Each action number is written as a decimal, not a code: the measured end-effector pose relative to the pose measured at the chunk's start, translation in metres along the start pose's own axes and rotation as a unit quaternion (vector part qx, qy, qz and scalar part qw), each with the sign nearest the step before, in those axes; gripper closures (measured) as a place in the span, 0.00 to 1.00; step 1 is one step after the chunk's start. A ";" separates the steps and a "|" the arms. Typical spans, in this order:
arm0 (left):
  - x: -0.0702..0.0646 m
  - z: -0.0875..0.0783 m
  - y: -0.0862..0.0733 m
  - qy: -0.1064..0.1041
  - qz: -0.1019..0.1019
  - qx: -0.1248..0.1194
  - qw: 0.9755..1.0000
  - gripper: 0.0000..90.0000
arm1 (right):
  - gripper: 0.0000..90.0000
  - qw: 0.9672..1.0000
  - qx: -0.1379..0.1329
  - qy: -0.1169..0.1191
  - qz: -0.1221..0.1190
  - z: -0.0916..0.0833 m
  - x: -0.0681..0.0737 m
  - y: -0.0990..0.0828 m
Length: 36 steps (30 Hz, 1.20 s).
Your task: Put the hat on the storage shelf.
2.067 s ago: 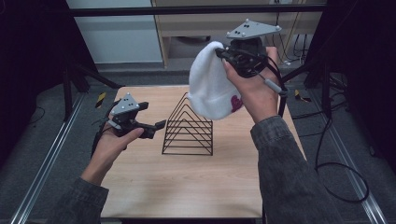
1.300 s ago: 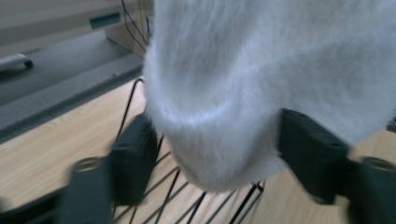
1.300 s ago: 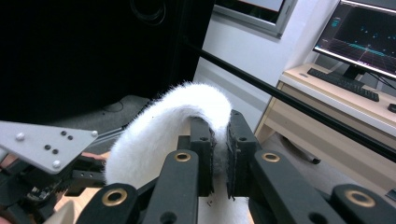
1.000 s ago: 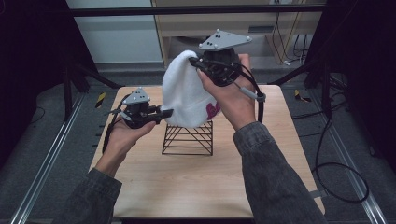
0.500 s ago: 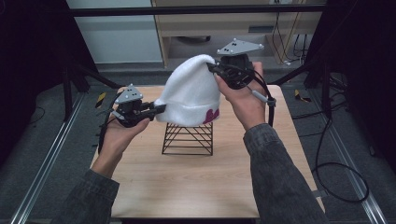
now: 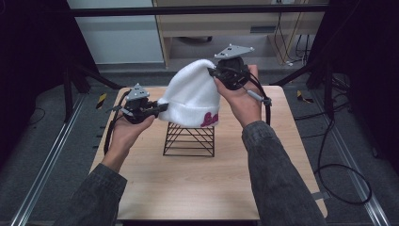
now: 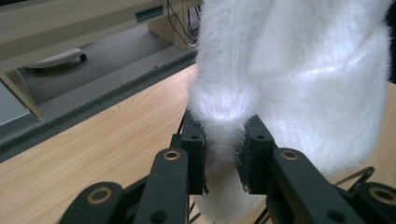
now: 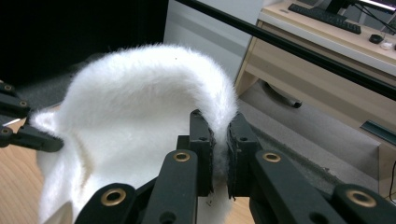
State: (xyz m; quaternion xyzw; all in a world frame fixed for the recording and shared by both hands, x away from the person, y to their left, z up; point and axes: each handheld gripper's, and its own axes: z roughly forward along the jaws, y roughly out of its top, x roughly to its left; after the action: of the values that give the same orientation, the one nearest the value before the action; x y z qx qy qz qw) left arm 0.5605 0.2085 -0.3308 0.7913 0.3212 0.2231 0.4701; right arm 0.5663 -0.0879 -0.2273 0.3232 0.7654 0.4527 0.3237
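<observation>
Wooden desk [image 6: 197, 183], dark frame and cabinets behind. White hat [image 6: 193, 96] held over black wire rack [image 6: 189, 139], covering its top. Left claw [image 6: 162, 108] clamps hat cuff, right claw [image 6: 211, 73] clamps crown.

The white fuzzy beanie [image 6: 193, 96] draped over the top of the black wire rack [image 6: 189, 140], so I could not see the rack's peak in the high view. The pink lettering [image 6: 210, 119] on its cuff was too small to read. In my left gripper view the beanie ran off the top edge, and its folded cuff covered most of the rack. My left gripper [image 7: 223, 156] pinched the cuff, my right gripper [image 8: 220, 147] the crown, each hiding the pinched fabric.
</observation>
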 end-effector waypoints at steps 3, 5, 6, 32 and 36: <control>0.000 0.002 -0.005 0.000 -0.001 0.001 1.000 0.83 | 0.92 1.000 0.000 0.003 -0.001 0.001 0.001 -0.004; 0.001 0.002 -0.009 0.000 -0.002 0.002 1.000 0.83 | 0.92 1.000 -0.001 0.009 -0.003 0.000 0.003 -0.007; 0.001 0.002 -0.010 0.001 -0.001 0.001 1.000 0.83 | 0.93 1.000 -0.001 0.012 -0.004 -0.001 0.005 -0.008; -0.007 -0.012 -0.045 -0.011 0.015 0.010 1.000 0.82 | 0.92 0.998 0.014 0.063 -0.014 -0.024 0.036 -0.037; -0.008 -0.013 -0.050 -0.013 0.016 0.011 1.000 0.82 | 0.92 0.997 0.017 0.070 -0.018 -0.026 0.040 -0.039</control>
State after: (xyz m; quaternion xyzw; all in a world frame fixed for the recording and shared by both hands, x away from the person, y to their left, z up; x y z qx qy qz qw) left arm 0.5320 0.2280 -0.3695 0.8042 0.3050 0.2169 0.4618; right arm 0.5149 -0.0831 -0.2606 0.2821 0.7993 0.4555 0.2719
